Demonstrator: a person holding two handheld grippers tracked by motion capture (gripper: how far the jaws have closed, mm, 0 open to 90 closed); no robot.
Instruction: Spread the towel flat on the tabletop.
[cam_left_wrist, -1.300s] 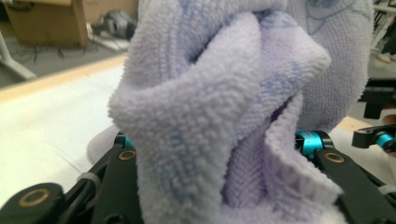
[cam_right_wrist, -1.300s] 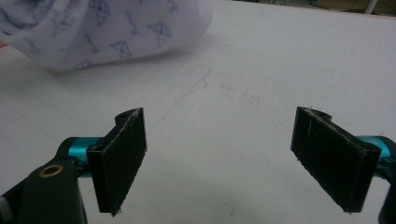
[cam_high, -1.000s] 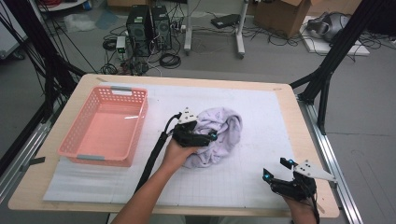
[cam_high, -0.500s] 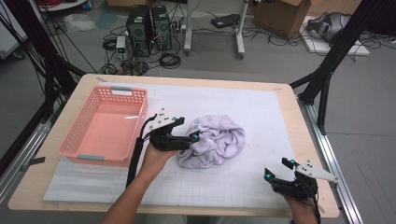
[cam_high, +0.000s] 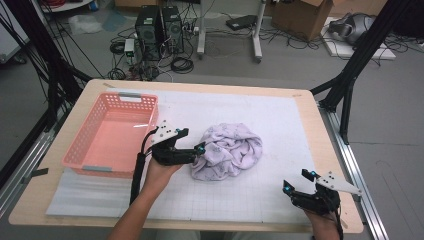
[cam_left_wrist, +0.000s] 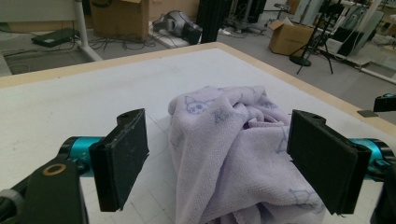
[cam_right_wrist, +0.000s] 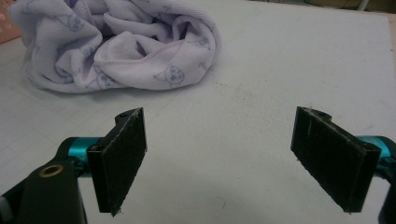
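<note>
One towel: lilac cloth is lying crumpled in a heap near the middle of the desk, on the white gridded mat.
Towel look: soft terry, pale purple, small printed cat-like faces, stitched hem showing, folds bunching up.
One basket: pink plastic basket is sitting left of the towel, apart from it.
Two tongs: left tongs are spreading wide at the towel's left edge, with the cloth between the pads; right tongs are gaping wide over bare mat at the near right corner, well apart from the towel.
</note>
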